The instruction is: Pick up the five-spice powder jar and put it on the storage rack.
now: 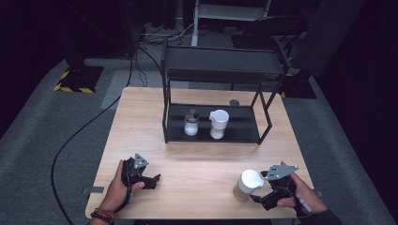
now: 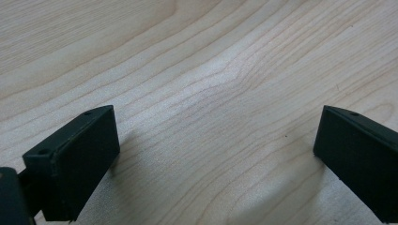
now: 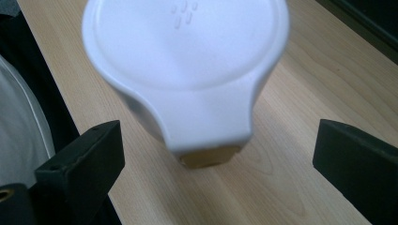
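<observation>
While the right gripper hovers just beside a white-lidded jar near the table's front edge, its jaws stand wide apart with the jar's lid ahead of them and between their lines (not touched by either). At the front left, the left gripper rests low over bare wood, jaws likewise spread and holding nothing. Farther back, a black rack carries a small glass jar and a white pitcher on its lower shelf.
</observation>
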The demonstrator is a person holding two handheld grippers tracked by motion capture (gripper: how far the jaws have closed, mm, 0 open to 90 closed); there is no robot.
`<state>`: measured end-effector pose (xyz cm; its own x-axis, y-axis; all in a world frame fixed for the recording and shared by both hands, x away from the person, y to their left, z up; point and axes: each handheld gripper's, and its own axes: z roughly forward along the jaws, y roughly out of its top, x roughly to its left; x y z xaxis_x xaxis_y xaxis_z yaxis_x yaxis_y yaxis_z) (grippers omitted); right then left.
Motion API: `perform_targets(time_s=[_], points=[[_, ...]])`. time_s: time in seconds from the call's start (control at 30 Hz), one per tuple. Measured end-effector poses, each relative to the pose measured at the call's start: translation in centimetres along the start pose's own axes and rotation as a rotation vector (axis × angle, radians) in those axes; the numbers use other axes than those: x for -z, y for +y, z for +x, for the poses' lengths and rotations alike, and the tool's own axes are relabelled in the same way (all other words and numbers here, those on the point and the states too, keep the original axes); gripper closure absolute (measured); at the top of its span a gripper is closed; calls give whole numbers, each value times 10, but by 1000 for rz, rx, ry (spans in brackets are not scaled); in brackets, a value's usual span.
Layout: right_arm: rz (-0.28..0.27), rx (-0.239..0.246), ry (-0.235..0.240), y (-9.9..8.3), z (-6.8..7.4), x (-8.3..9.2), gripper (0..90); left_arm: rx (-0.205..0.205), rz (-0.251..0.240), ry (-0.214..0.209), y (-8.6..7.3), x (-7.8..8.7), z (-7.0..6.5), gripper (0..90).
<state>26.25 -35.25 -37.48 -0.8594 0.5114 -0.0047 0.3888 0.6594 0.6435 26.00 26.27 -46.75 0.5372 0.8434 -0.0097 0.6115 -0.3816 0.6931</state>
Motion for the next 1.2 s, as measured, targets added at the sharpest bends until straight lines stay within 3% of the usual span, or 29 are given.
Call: perform_targets(time_s=[0.87,1.07,1.2], points=[[35,26,4,29,6,-19,32,0,0,0,0,0,0,6],[30,6,-12,31,7,-23,151,0,0,0,0,0,0,6],[33,12,22,33,3,-24,248,0,0,0,0,0,0,6]])
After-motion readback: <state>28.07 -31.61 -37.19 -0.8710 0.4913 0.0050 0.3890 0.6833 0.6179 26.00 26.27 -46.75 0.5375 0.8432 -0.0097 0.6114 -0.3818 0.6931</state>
